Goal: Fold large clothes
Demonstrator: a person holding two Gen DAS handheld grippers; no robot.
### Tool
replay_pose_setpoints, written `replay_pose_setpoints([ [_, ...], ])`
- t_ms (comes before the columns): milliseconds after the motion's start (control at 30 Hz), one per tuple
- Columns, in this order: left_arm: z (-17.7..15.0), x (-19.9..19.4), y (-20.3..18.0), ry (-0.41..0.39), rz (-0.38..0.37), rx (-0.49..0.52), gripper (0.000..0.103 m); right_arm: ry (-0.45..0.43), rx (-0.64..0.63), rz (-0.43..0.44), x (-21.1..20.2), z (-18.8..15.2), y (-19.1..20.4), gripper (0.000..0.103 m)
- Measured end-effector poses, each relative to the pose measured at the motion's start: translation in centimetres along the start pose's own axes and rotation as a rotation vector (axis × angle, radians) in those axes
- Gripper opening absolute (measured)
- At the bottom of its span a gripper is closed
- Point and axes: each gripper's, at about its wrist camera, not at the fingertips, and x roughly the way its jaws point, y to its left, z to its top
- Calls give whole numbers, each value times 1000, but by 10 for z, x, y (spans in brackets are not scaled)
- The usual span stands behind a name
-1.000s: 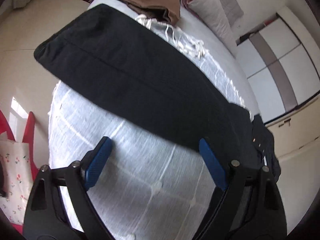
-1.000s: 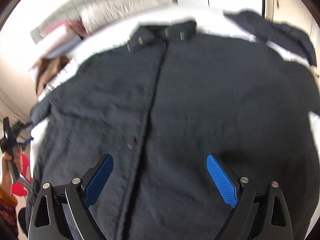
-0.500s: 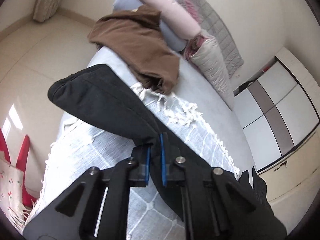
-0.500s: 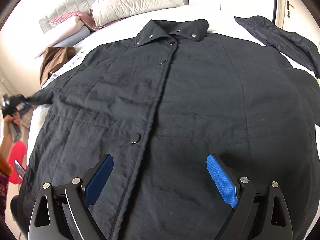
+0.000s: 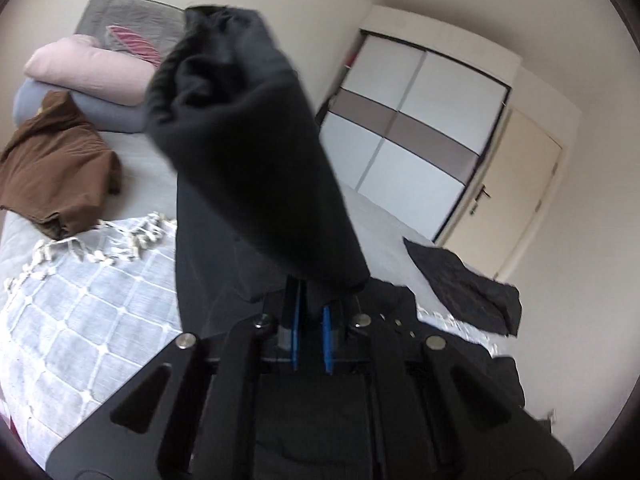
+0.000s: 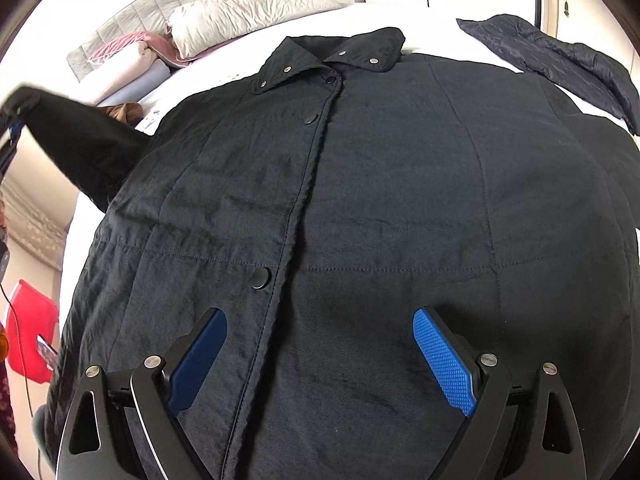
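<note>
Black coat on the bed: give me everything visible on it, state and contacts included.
The black coat lies face up, spread flat on the bed. Quilted, matte, slightly wrinkled fabric; stand collar with metal snaps, front placket closed with dark snaps. One sleeve is lifted off the bed, bunched and pinched in the shut left gripper. The right gripper hovers open above the lower front, not gripping.
</note>
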Motion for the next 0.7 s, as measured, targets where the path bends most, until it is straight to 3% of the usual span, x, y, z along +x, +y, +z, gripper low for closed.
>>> replay_pose_setpoints([
  [133,-42,42,-50,188,-92,100,10,6,14,8,3,0,-5,96],
  [167,-53,51,-59,234,-103,126,14,7,16,8,4,-1,-6,96],
  [200,-66,62,-66,293,-119,154,19,9,17,10,4,-1,-7,96],
  [267,-94,84,-74,460,-184,183,54,10,14,12,4,-1,-7,96],
  [333,-113,91,-70,554,-229,172,58,11,10,16,4,-1,-8,96],
  [467,-111,77,-35,517,-196,103,59,15,40,50,0,-1,-14,96],
  [633,-94,53,24,374,-15,56,59,8,166,230,-13,3,-25,96],
  [700,-92,55,41,366,61,52,58,14,249,300,-12,14,-29,96],
])
